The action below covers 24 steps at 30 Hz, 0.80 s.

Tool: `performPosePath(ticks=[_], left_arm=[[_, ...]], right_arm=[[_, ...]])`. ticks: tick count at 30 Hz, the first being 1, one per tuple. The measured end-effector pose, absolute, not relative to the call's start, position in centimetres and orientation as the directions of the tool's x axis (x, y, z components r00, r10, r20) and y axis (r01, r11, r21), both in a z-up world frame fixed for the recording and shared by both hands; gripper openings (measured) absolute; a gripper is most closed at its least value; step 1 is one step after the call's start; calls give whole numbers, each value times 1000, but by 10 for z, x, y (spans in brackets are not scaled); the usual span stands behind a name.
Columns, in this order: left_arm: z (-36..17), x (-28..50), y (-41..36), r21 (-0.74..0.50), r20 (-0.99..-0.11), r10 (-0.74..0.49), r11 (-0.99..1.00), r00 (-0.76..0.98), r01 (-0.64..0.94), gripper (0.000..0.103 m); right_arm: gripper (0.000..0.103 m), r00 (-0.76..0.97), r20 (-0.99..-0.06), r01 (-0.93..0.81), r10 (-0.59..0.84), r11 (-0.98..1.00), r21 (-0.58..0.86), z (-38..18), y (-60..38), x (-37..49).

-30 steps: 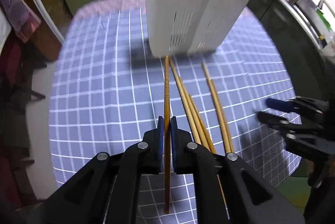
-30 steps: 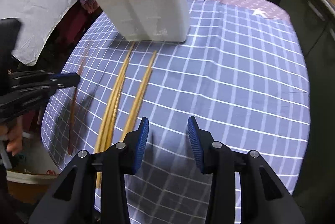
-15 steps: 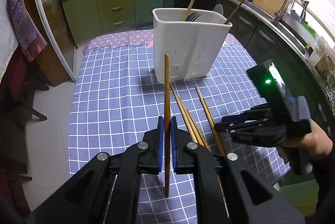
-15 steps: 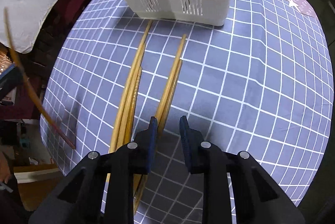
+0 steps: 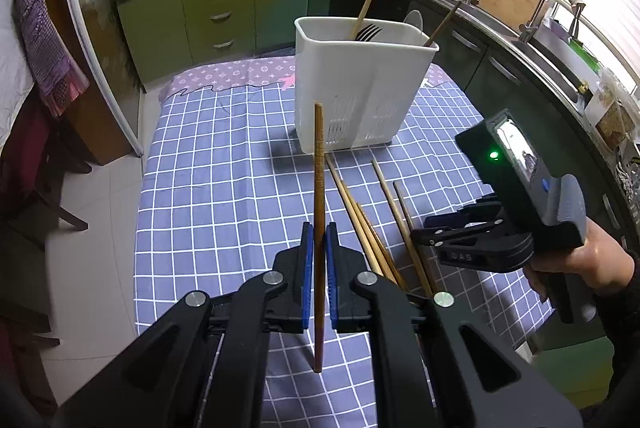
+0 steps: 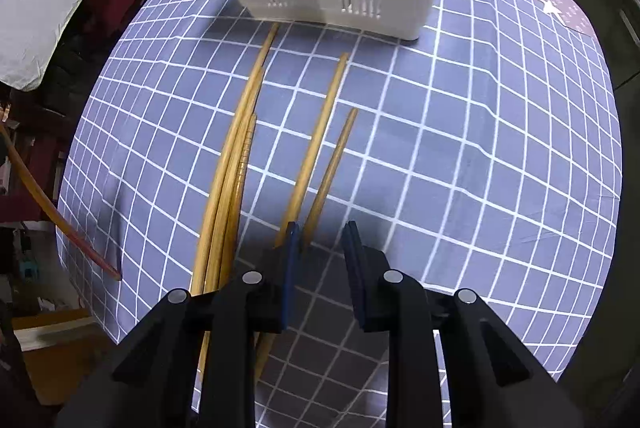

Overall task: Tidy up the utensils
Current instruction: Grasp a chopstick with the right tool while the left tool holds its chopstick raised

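1. A dark brown chopstick [image 5: 319, 188] is pinched between the blue pads of the left gripper [image 5: 319, 248], lifted above the checked tablecloth [image 5: 224, 180].
2. Five lighter chopsticks [image 6: 240, 164] lie on the cloth before the white utensil holder [image 5: 360, 84].
3. The right gripper [image 6: 320, 240] hovers over them, jaws partly apart, with one chopstick's end at its left pad; whether it grips it, I cannot tell.
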<state>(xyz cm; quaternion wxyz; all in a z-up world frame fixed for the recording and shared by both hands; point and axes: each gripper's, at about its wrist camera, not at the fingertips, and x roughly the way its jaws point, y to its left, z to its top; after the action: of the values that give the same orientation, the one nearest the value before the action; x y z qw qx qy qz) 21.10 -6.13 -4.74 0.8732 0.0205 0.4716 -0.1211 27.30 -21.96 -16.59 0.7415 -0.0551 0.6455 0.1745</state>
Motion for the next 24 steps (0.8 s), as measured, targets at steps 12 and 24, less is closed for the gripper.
performPosePath(ticks=[12,24], left_arm=[[-43,206,-61,-67,-823,-189,969,535,240,6],[-39,206,-59,-68,-819,-193,967,540,244,6]], right_arm=[[9,144,-984,-375,109,926,48,-173,-183,276],[7,322,-902,-347,289,922,172,-108,-218,250]])
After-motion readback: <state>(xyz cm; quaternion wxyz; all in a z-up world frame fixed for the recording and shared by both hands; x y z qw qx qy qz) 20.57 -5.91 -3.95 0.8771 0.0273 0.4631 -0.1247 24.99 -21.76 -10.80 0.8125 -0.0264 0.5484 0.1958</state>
